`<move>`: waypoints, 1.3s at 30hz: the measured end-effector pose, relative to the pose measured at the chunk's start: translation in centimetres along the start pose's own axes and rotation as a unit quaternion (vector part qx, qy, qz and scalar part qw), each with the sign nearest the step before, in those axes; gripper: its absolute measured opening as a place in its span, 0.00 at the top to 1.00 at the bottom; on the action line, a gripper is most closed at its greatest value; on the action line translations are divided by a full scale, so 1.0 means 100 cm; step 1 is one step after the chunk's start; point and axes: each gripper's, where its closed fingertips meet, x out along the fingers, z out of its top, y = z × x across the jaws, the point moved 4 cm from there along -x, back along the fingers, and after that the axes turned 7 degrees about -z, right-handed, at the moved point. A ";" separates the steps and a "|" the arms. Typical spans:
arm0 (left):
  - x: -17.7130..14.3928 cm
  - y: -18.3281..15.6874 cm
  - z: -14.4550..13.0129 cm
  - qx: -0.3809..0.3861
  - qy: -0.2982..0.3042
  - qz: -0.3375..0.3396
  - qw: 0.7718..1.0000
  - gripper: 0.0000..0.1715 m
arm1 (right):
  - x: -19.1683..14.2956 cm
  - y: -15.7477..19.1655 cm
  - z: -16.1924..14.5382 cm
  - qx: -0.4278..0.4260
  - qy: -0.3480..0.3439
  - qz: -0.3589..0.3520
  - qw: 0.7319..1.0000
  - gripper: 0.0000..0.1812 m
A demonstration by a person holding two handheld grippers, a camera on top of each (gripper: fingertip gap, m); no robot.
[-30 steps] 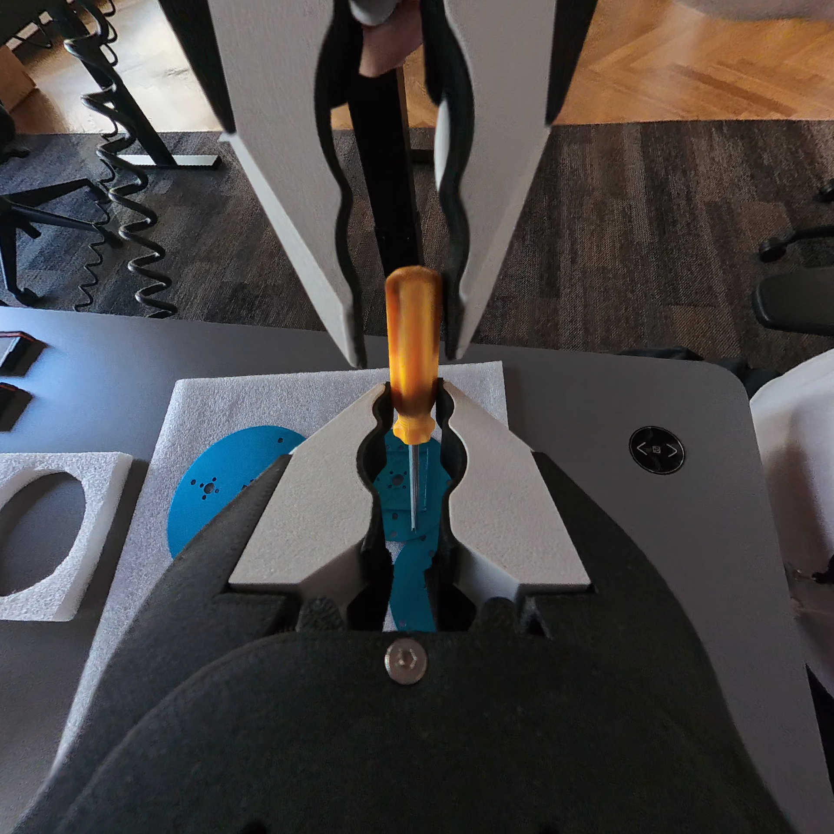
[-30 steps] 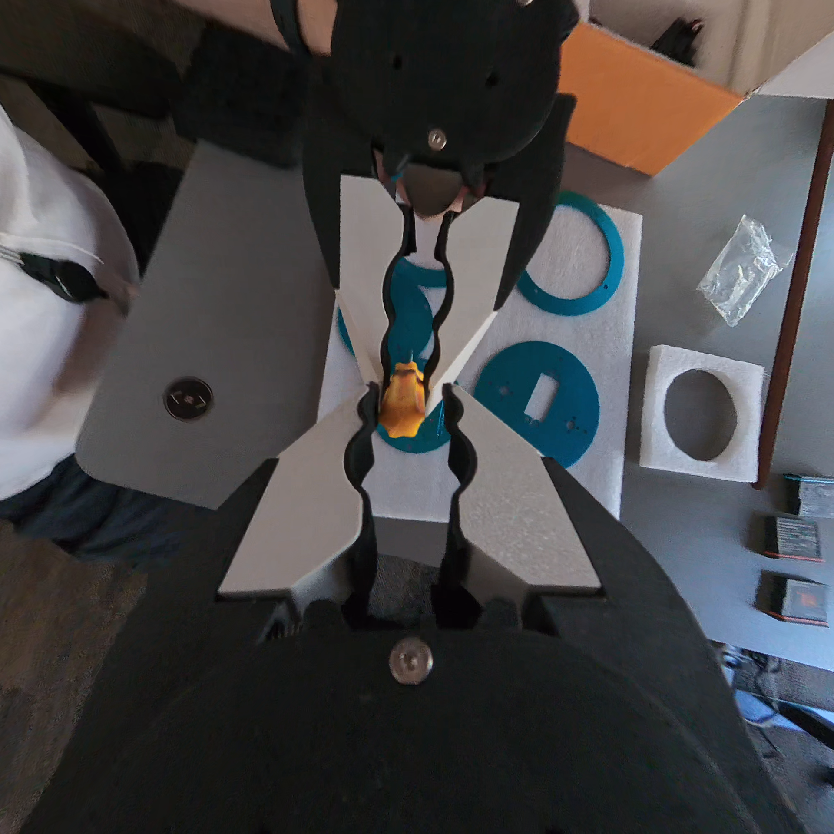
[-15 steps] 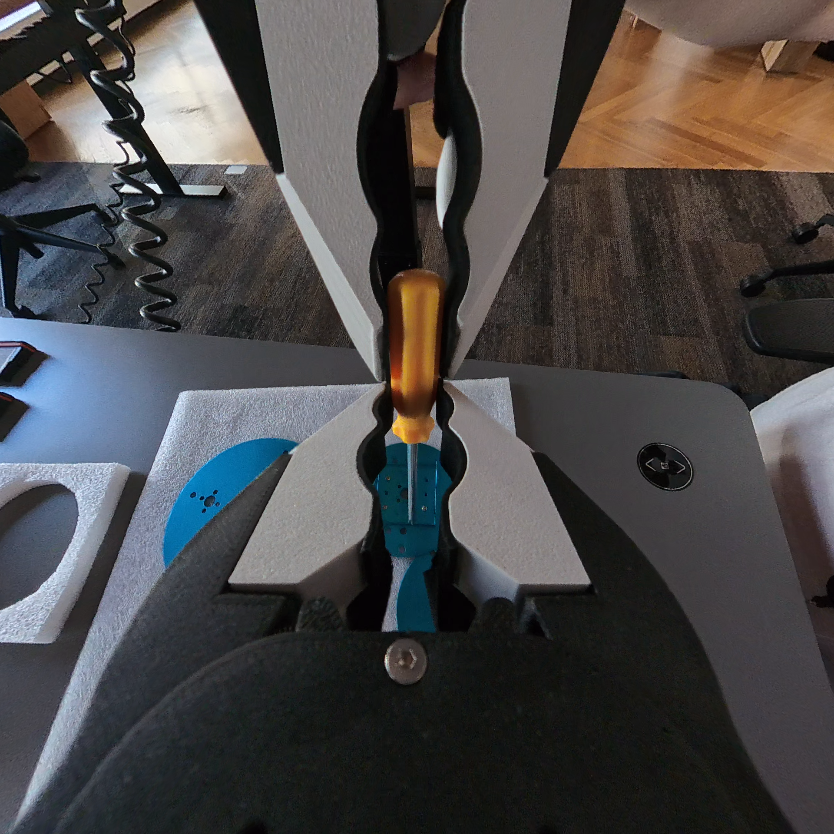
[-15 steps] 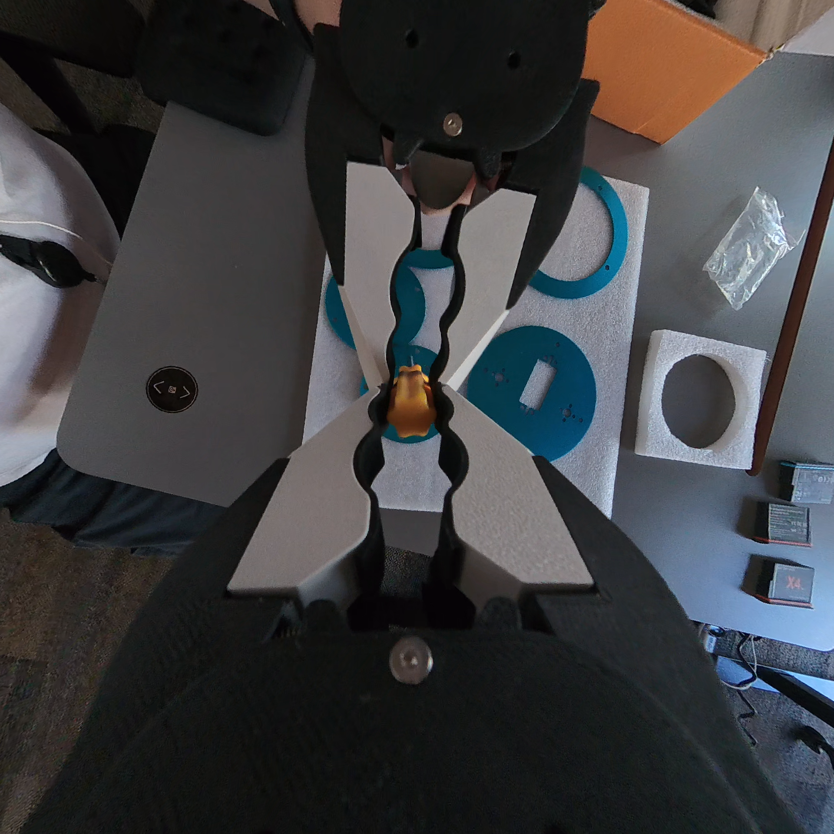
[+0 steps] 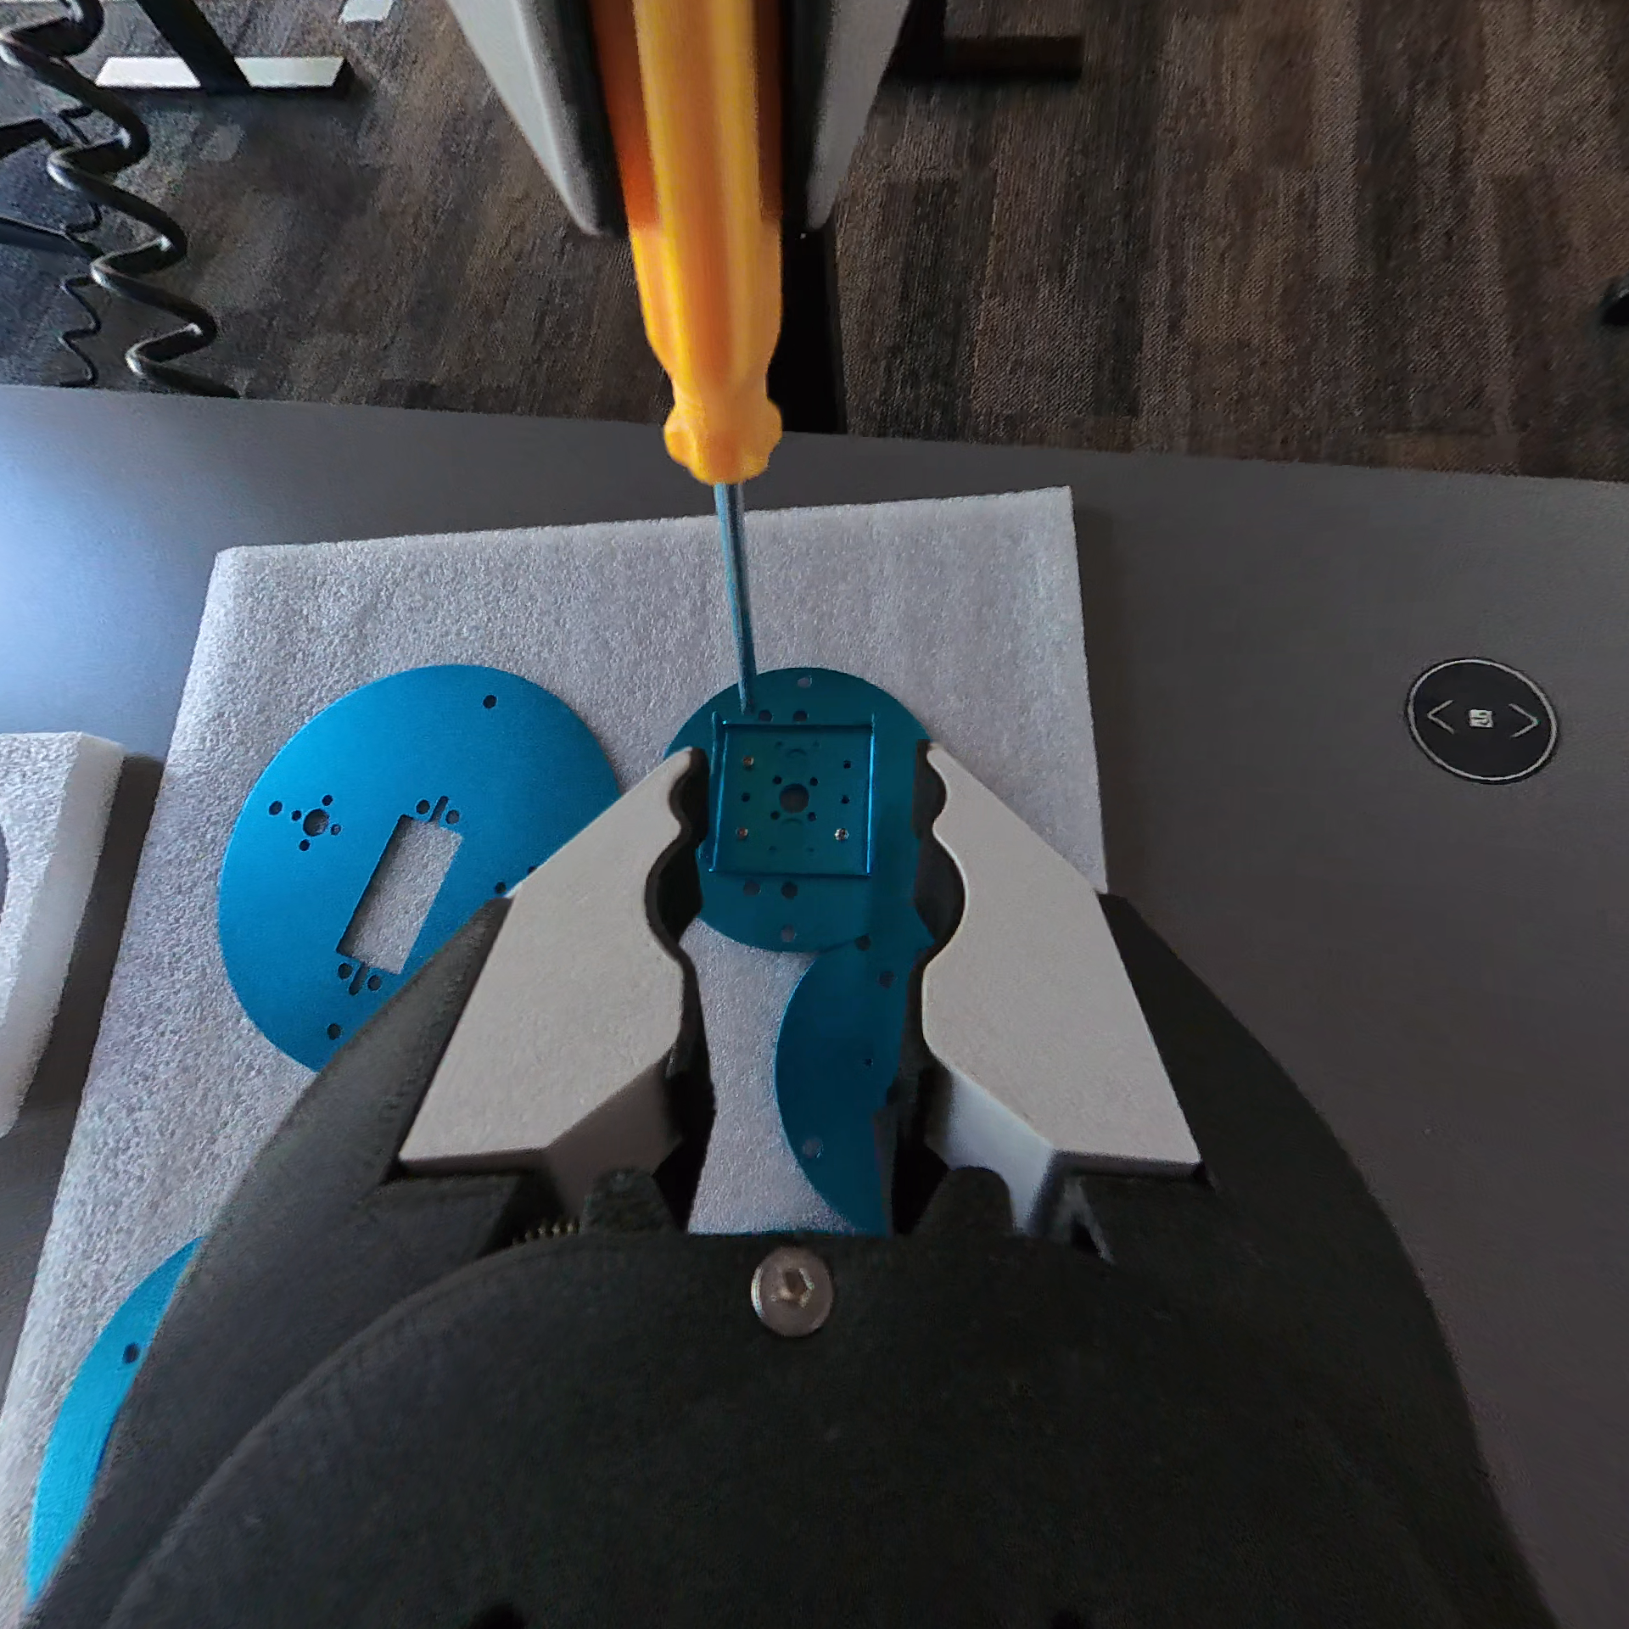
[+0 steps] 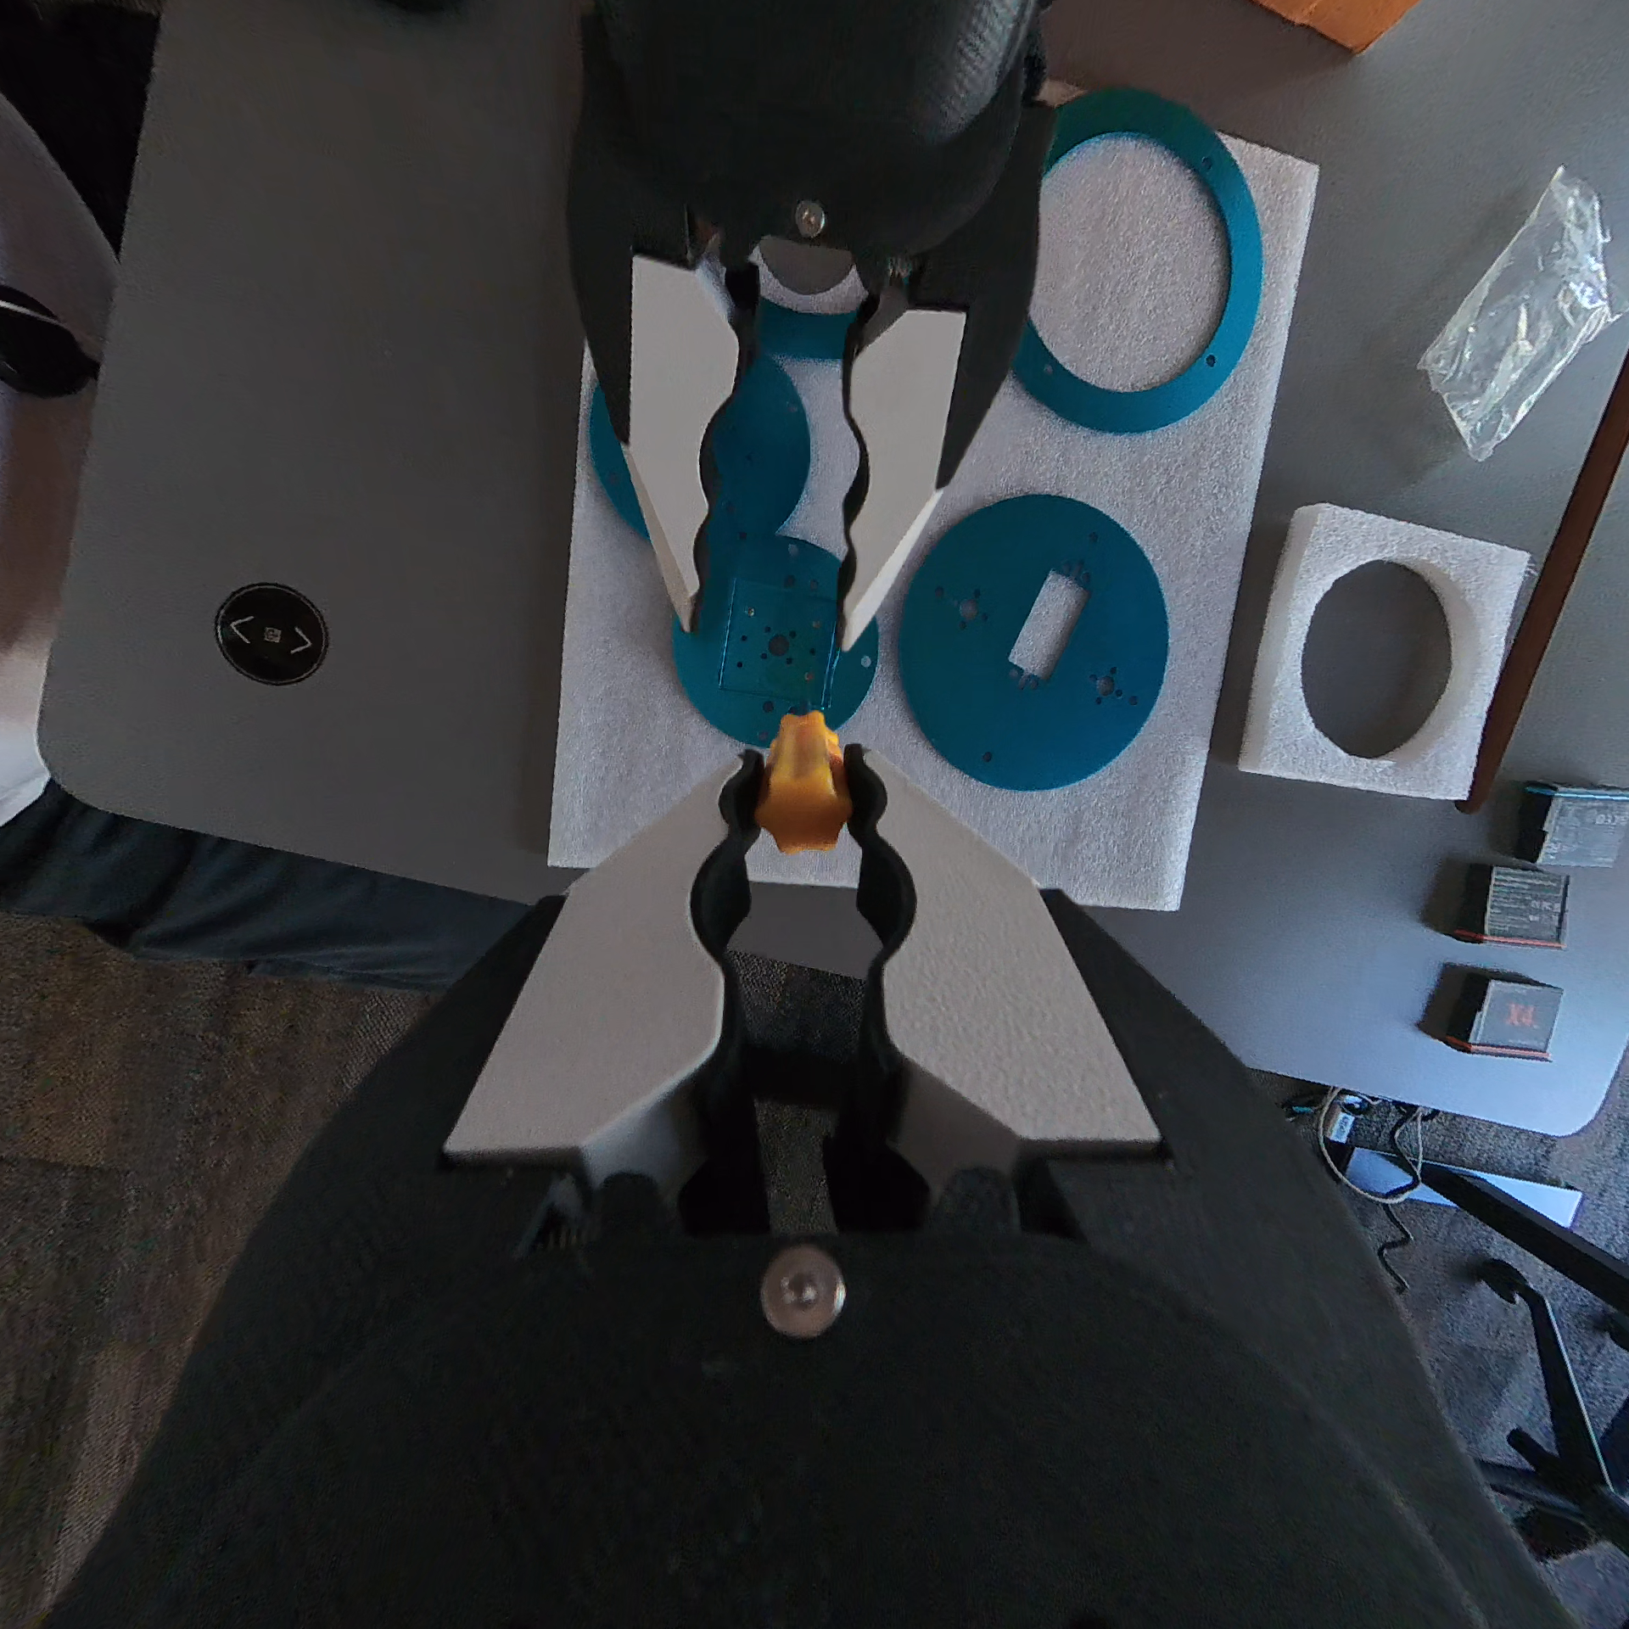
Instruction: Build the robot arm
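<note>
We see a screwdriver with a translucent orange plastic handle (image 5: 705, 229) and a thin steel shaft, standing nearly upright, its tip at the far-left corner of a small square blue anodised metal plate (image 5: 793, 807) drilled with many holes. That square sits on a small round blue metal disc (image 6: 774, 657), which lies on a white foam sheet (image 5: 564, 617) with a grainy texture. Our right gripper (image 6: 800, 776) has its black wavy pads clamped narrowly on the handle. Our left gripper (image 5: 804, 776) holds its pale fingers (image 5: 996, 881) moderately apart, one at each side of the square plate; we cannot tell whether they touch it. On the same foam lie a larger blue disc with a rectangular slot (image 6: 1036, 639) and a flat blue ring (image 6: 1141, 264). A white foam block with an oval cut-out (image 6: 1384, 652) rests on the grey table (image 6: 353, 353) beside the sheet.
</note>
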 end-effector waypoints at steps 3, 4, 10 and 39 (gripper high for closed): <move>0.000 0.001 -0.004 0.002 0.008 0.005 1.000 0.72 | 0.000 -0.001 0.001 0.003 -0.009 0.004 1.000 0.90; 0.001 0.002 -0.007 0.004 0.017 0.008 1.000 0.69 | 0.000 -0.001 0.002 0.001 -0.009 0.004 1.000 0.90; 0.013 0.005 -0.010 -0.010 0.026 -0.007 1.000 0.67 | 0.004 -0.006 0.004 -0.007 -0.006 0.011 1.000 0.90; -0.011 -0.036 -0.048 -0.095 0.116 0.045 0.988 0.66 | -0.015 -0.008 -0.008 -0.002 -0.022 -0.013 1.000 0.90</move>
